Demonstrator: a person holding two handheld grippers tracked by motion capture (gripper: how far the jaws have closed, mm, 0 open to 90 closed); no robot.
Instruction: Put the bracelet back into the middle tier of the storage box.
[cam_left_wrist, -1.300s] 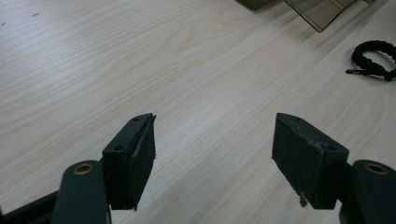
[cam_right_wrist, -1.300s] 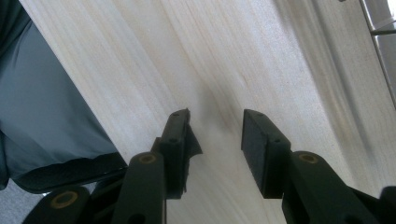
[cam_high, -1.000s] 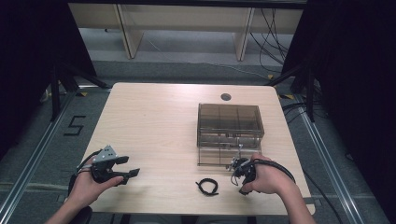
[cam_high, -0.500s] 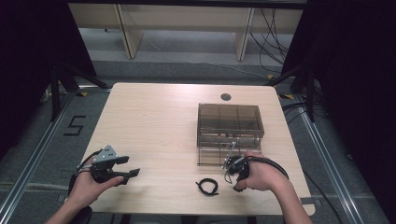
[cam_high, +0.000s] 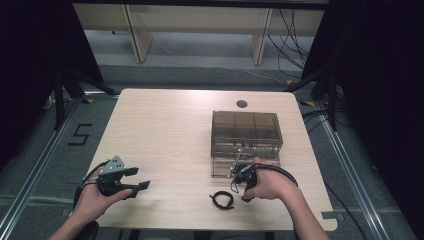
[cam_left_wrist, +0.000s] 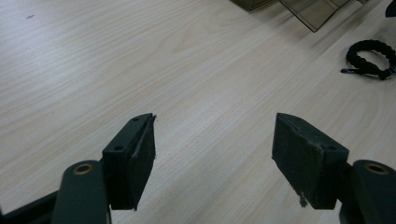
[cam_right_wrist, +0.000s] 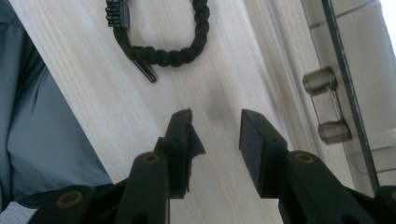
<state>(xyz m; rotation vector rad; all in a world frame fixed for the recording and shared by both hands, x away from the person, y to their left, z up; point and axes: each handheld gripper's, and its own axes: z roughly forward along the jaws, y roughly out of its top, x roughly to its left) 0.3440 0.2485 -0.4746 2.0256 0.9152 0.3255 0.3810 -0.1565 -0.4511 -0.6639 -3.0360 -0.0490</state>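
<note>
While the right gripper (cam_high: 237, 175) hovers low over the near edge of the table (cam_high: 165, 130), its jaws, which have just been closing a little, stand apart with nothing between them. Just beside it lies a black braided bracelet (cam_high: 222, 200) (a cord loop with a ribbed clasp and a short stiff tip), near the smoky transparent drawer box (cam_high: 245, 135). The left gripper (cam_high: 135, 180), well apart at the left, has its jaws wide apart and empty.

Bracelet (cam_high: 221, 200) on table (cam_high: 165, 130), just before box (cam_high: 245, 142)
</note>
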